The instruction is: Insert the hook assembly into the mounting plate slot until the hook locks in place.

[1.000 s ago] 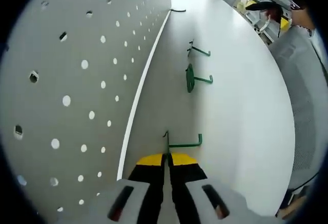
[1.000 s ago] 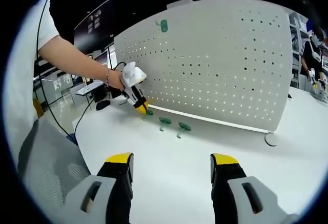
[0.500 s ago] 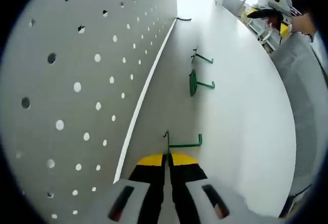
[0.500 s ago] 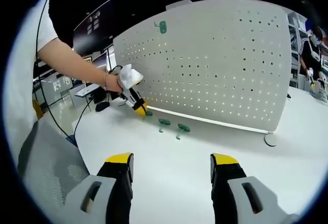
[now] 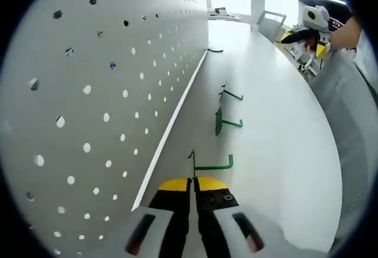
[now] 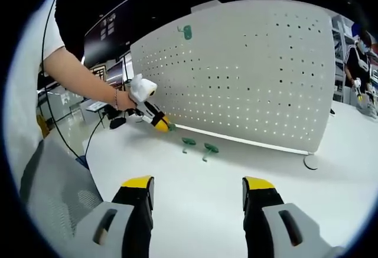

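Your left tongs (image 5: 193,182) are clamped on a green hook (image 5: 208,162) beside the pegboard (image 5: 106,81). Your right tongs (image 6: 198,188) hang apart. Next, line the hook's prongs up with the holes.

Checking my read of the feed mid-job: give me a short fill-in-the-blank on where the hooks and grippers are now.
1. The left gripper is shut on a ____ hook.
2. The right gripper has its fingers ____.
3. ____ more green hooks lie on the white table.
4. One green hook already hangs on the ____.

Missing: green; open; Two; pegboard

A white table (image 6: 207,205) and a grey chair back (image 6: 56,193).
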`<state>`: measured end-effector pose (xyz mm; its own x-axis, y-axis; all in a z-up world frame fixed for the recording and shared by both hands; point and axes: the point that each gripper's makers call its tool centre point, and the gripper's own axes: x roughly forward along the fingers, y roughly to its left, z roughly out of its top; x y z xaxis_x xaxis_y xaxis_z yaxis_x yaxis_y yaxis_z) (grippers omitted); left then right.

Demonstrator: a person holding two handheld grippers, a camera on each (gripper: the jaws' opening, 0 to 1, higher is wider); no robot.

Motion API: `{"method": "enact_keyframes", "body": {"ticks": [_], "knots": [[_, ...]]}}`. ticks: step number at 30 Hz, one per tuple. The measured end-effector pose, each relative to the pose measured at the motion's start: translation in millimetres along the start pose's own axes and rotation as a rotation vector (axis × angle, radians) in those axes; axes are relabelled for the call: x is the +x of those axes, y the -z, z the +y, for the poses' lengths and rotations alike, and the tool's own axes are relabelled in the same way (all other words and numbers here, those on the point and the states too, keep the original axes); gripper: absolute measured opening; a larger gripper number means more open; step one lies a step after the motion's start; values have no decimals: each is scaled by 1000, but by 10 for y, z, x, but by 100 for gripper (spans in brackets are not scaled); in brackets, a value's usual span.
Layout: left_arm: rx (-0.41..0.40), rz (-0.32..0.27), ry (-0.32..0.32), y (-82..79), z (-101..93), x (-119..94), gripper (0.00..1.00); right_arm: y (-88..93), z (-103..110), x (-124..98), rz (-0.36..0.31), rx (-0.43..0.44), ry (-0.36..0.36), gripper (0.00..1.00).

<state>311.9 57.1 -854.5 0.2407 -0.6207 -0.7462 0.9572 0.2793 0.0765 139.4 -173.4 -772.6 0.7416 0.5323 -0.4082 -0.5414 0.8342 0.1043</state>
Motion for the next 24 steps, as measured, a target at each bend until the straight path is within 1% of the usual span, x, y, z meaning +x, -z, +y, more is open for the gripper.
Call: {"method": "enact_keyframes", "body": {"ticks": [2,5,6,14,16,24], "knots": [[-8,-33,-5,-64,-20,-22,3,-8,-2,-3,-2,1,1,58],[-23,-60,-16,-112,-15,-44,3,-7,-1,-2,-2,0,1,58],[-34,-80,-14,-144,-27,-53,3,-7,1,-2,-2,0,0,58],[-53,-134,-26,-243,-84,-110,3,3,17,-1,3,-5,-5,59],[-72,-159,-29,-286,-102,-137,3,4,18,0,6,-5,-4,59],[-92,-224,-47,-374,-169,-225,2,11,21,-1,14,-10,-3,59]]}}
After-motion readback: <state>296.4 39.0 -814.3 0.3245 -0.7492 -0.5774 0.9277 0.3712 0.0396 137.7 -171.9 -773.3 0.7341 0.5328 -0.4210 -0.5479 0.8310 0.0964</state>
